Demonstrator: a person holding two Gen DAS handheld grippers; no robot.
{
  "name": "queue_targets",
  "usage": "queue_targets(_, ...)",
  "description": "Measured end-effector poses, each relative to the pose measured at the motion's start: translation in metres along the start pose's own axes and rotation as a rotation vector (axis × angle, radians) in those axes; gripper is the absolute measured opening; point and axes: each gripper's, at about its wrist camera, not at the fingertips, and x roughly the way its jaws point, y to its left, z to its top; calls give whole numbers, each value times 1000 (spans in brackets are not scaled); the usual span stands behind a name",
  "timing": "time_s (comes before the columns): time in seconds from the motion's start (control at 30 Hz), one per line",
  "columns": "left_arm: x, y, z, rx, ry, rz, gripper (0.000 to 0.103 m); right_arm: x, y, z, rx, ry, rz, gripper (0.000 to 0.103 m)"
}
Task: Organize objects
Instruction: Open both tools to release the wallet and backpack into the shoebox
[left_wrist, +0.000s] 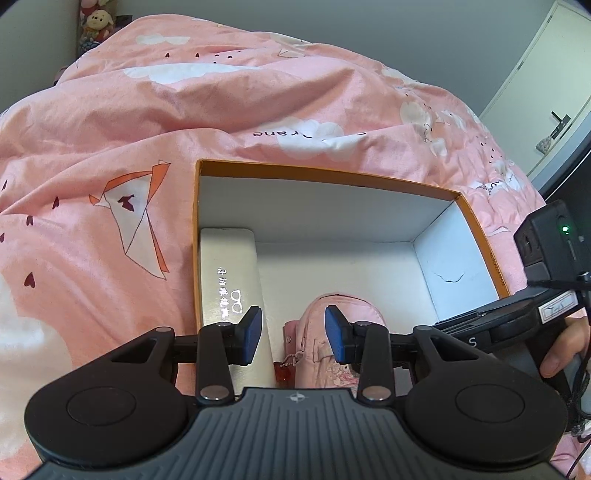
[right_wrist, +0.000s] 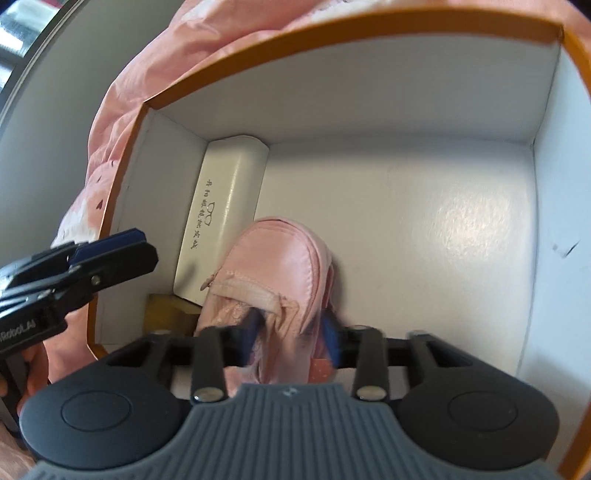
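An orange-rimmed cardboard box with a white inside lies on the bed. A white glasses case lies along its left wall; it also shows in the right wrist view. A pink pouch lies beside the case, also seen in the left wrist view. My right gripper is shut on the pink pouch inside the box. My left gripper is open and empty above the box's near end, over the pouch and case.
A pink patterned duvet covers the bed around the box. Stuffed toys sit at the far left corner. A white door stands at the right. A yellowish item lies in the box corner under the case.
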Motion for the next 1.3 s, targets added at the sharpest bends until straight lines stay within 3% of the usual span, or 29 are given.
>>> queue_targets(0.13, 2, 4, 0, -12, 6, 3, 43, 7, -3, 2, 39, 12, 28, 48)
queue_targets(0.23, 2, 6, -1, -25, 5, -3, 43, 12, -3, 9, 40, 23, 7, 61)
queue_targets(0.47, -1, 9, -3, -48, -6, -7, 43, 18, 26, 8, -159, 57, 11, 59)
queue_targets(0.73, -12, -8, -14, -30, -53, 2, 45, 12, 34, 4, -153, 42, -22, 59)
queue_targets(0.9, -29, -22, -26, -49, -114, 10, 50, -13, 34, -7, -150, -41, -61, 59)
queue_targets(1.13, -57, -40, -41, -26, -184, -1, 52, -64, 55, -40, -214, -241, -139, 65)
queue_targets(1.3, -74, -55, -54, 44, -219, 13, 53, -91, 69, -75, -276, -376, -205, 65)
